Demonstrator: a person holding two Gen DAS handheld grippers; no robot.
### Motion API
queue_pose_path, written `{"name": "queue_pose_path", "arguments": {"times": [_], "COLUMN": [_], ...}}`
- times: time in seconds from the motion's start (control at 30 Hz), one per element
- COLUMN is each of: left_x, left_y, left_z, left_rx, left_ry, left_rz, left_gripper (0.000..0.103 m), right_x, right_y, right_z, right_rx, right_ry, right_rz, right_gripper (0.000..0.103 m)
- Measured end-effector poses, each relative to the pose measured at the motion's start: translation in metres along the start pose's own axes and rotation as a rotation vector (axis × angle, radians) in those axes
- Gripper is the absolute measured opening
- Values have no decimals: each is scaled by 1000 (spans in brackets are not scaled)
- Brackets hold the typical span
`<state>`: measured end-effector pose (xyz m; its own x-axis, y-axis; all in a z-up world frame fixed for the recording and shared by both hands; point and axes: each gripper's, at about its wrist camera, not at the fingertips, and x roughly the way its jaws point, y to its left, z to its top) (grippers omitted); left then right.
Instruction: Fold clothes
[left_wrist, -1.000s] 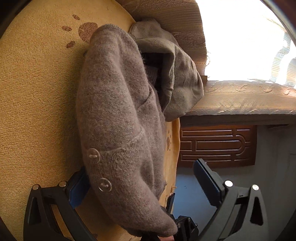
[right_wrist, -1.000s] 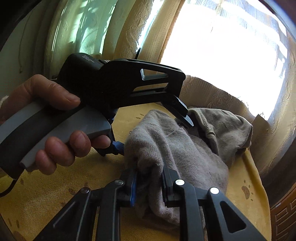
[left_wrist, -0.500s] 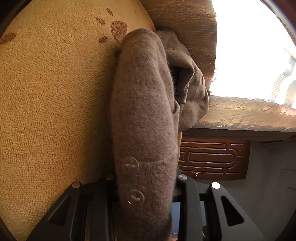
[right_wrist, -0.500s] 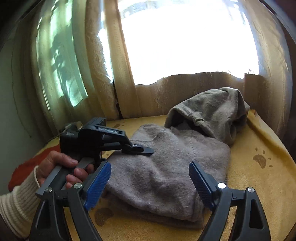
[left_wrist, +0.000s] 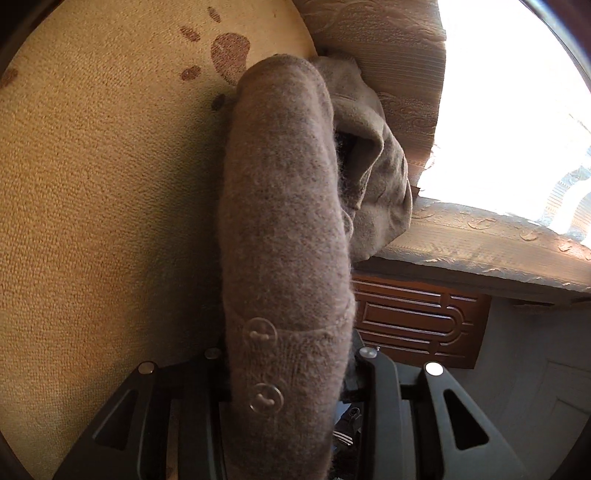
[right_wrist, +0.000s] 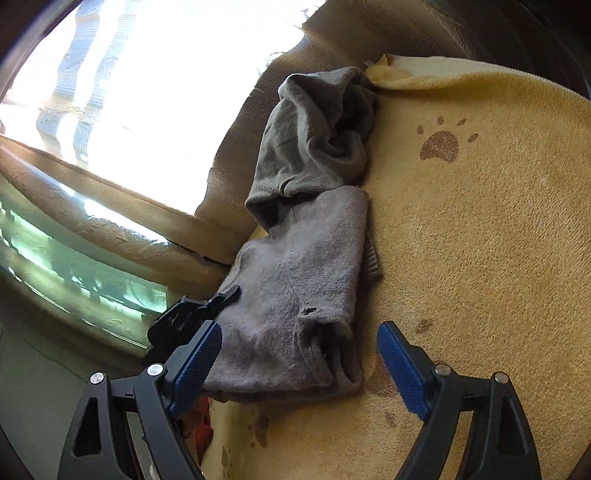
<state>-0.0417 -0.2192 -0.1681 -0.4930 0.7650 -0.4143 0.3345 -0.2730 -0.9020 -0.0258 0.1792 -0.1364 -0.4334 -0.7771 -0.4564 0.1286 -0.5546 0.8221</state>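
Left gripper (left_wrist: 286, 373) clamped on the buttoned edge of a grey-brown knitted cardigan (left_wrist: 284, 229), both black fingers (left_wrist: 380, 406) pressed against the wool, two clear buttons (left_wrist: 259, 332) showing just above the grip. Jaws having just closed a long way, then eased a touch wider, with the knit between them throughout. Seen again from the right wrist camera as a black shape (right_wrist: 207, 310) at the garment's window-side edge.

Right gripper (right_wrist: 299, 363) spread wide, blue pads (right_wrist: 195, 362) apart and gripping nothing, jaws just opened and now steady, poised over the near end of the cardigan (right_wrist: 295, 295) without touching it.

Cardigan lying folded into a long narrow bundle on a yellow towel (right_wrist: 480, 258) printed with brown paw marks (right_wrist: 441, 146). Small hole visible in the knit near the near end. At the far end, a greyer, thinner piece of fabric (right_wrist: 317, 133) bunched and crumpled against a beige embossed curtain (right_wrist: 229, 192); whether part of the same garment or separate, cannot tell.

Bright window (right_wrist: 147, 92) behind the curtain. Dark carved wooden panel (left_wrist: 417, 321) below the curtain hem in the left wrist view.
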Motion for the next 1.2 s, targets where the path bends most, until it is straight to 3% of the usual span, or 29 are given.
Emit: {"name": "queue_pose_path", "arguments": {"times": [0.1,0.13,0.27,0.43,0.53,0.57,0.63,0.9,1.1,1.2], "left_x": [2,4,0,17,28,30,31,30,39,45], "left_y": [0,2,4,-10,-19,-19,-20,-71,-87,-95], "left_z": [-3,-3,0,-7,-9,-8,-5,-14,-12,-11], "left_rx": [59,68,69,98,119,117,108,172,114,104], "left_ry": [1,10,17,26,41,49,65,73,86,86], "left_rz": [89,109,68,95,129,136,128,55,10,17], "left_gripper": [37,41,54,66,59,42,33,31,31,31], "right_x": [0,-1,-3,2,2,2,3,1,-5,1], "right_y": [-7,-8,-13,-22,-22,-23,-23,-26,-35,-38], "right_z": [8,11,19,21,22,23,23,20,7,-12], "right_rx": [27,32,34,56,57,62,64,95,262,388], "right_ry": [-23,-35,-54,-39,-41,-40,-37,-27,4,61], "right_rz": [-17,-25,-40,-43,-37,-34,-30,19,130,196], "right_gripper": [88,88,88,88,88,88,88,88,88,88]}}
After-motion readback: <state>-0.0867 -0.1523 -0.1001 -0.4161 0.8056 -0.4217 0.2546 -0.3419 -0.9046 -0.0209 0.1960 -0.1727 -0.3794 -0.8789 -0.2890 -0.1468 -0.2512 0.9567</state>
